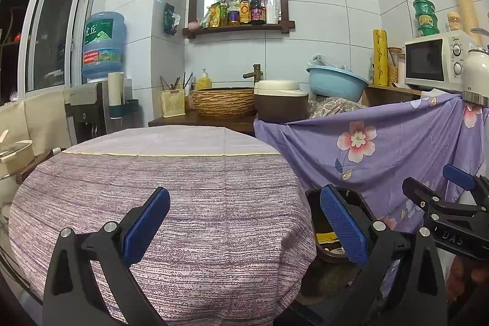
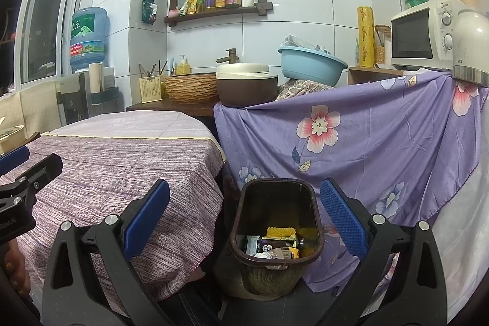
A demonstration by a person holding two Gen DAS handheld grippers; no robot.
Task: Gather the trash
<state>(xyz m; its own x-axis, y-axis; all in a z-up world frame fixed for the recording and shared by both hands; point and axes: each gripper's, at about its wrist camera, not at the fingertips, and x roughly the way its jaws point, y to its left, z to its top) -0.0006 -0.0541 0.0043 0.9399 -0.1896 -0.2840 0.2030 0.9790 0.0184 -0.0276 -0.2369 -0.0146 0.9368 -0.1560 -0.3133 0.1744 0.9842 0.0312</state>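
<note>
**Both claws spread, bin filled**

The right gripper (image 2: pixel 244 216) is spread, empty, above the trash bin (image 2: pixel 276 258) at lower centre, wrappers (image 2: pixel 272 245) inside. The left gripper (image 1: pixel 244 222), also spread, hovers over the round table (image 1: pixel 171 173). Beyond, a floral cloth (image 2: pixel 366 142).

A home kitchen: white-tiled walls, a microwave (image 1: pixel 434 63) on the counter, and left of it a rice cooker (image 1: pixel 279 100), basin sink (image 1: pixel 224 101) and water dispenser (image 1: pixel 91 100).

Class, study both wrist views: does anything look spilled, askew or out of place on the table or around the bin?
Nothing looks spilled. The table shows only its cloth, and the wrappers lie inside the upright bin. The floral sheet hangs unevenly.
</note>
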